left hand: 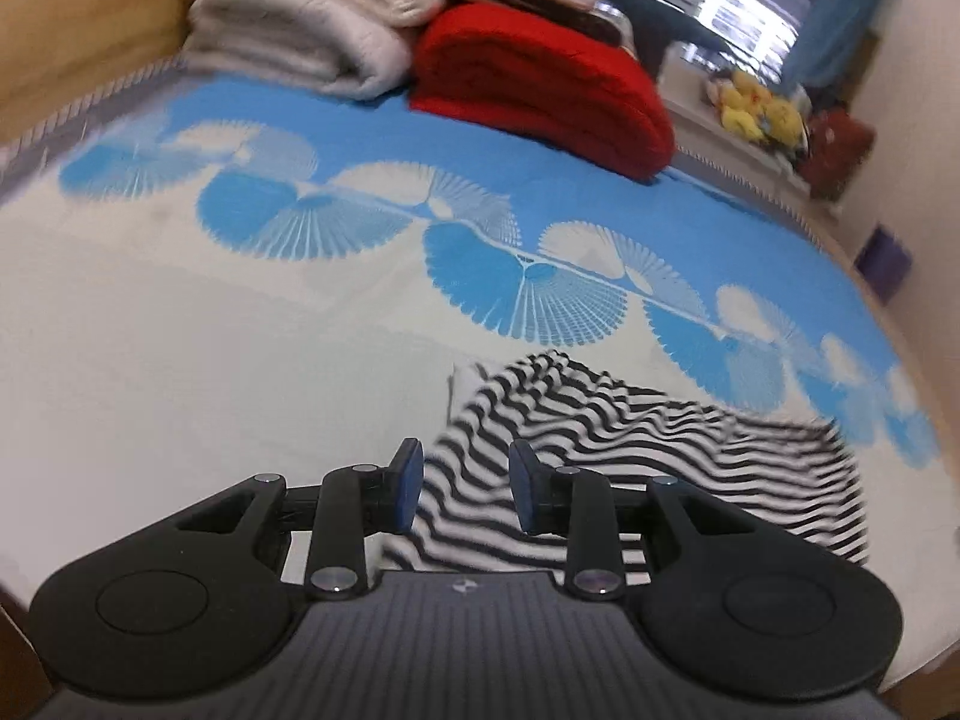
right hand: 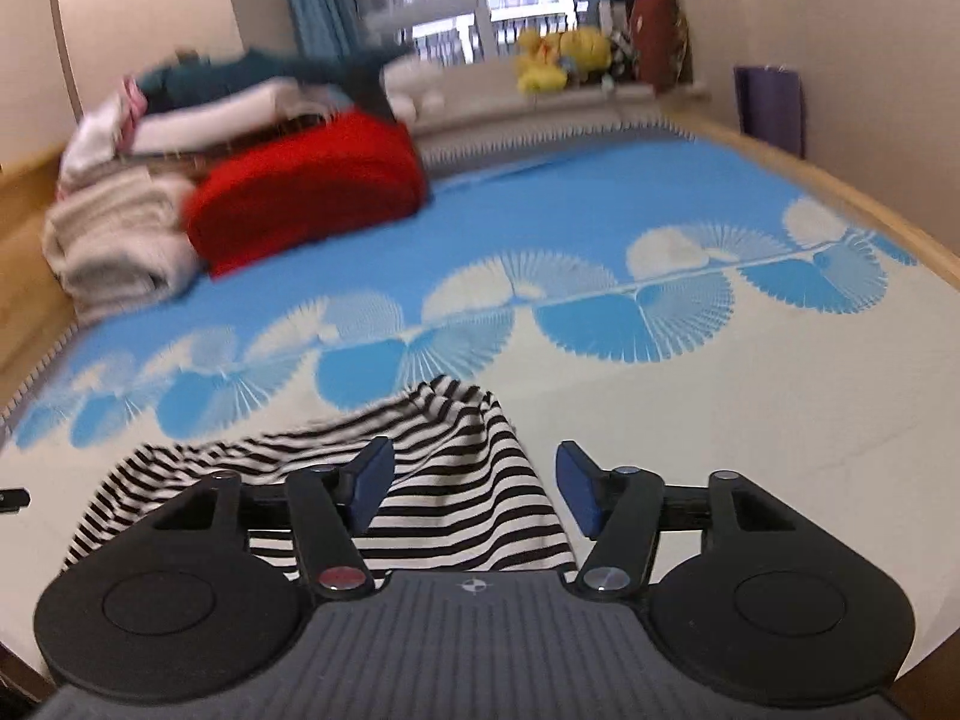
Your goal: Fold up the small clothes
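Observation:
A small black-and-white striped garment point(left hand: 630, 438) lies rumpled on the bed near its front edge. It also shows in the right wrist view point(right hand: 456, 480). My left gripper point(left hand: 462, 483) is open, its blue pads point(left hand: 408, 483) on either side of the garment's left end, just above it. My right gripper point(right hand: 474, 489) is open wide over the garment's right end, with the left pad point(right hand: 369, 483) above the cloth and the right pad beyond its edge. Neither gripper holds the cloth.
The bed cover point(left hand: 240, 360) is white with blue fan shapes. A folded red blanket point(left hand: 540, 90) and a pile of white towels point(left hand: 300, 18) lie at the far side. Yellow plush toys point(right hand: 558, 57) sit on the windowsill. A wooden bed rim point(right hand: 840, 192) runs along the right.

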`<state>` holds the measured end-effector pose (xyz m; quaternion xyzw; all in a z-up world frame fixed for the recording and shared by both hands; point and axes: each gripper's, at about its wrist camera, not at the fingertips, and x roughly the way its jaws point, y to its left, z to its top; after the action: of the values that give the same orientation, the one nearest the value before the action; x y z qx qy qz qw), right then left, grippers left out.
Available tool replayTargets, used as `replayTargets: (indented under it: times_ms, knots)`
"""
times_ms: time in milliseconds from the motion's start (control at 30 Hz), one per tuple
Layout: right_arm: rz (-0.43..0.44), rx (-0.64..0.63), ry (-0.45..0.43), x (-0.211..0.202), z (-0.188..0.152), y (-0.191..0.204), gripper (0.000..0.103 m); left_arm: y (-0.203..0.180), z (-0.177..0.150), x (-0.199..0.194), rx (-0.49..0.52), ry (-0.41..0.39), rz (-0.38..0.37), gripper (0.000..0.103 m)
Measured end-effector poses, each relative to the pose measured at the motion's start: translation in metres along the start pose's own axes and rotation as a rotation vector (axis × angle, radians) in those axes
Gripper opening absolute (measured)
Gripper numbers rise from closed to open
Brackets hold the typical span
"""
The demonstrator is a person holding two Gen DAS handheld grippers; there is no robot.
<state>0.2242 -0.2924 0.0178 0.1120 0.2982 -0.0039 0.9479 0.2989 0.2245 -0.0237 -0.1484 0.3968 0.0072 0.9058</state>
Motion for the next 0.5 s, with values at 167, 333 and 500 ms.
replayTargets:
  times_ms: [167, 333, 500]
  knots:
    - [-0.018, 0.054, 0.002, -0.001, -0.003, -0.012, 0.062, 0.022, -0.028, -0.007, -0.143, 0.044, -0.044, 0.033]
    - [-0.04, 0.007, 0.029, 0.004, -0.007, -0.016, 0.062, 0.037, -0.061, 0.016, -0.214, 0.162, -0.017, 0.033]
    - [-0.033, 0.03, 0.059, 0.013, -0.008, -0.023, 0.062, 0.05, -0.073, 0.034, -0.36, 0.253, -0.037, 0.037]
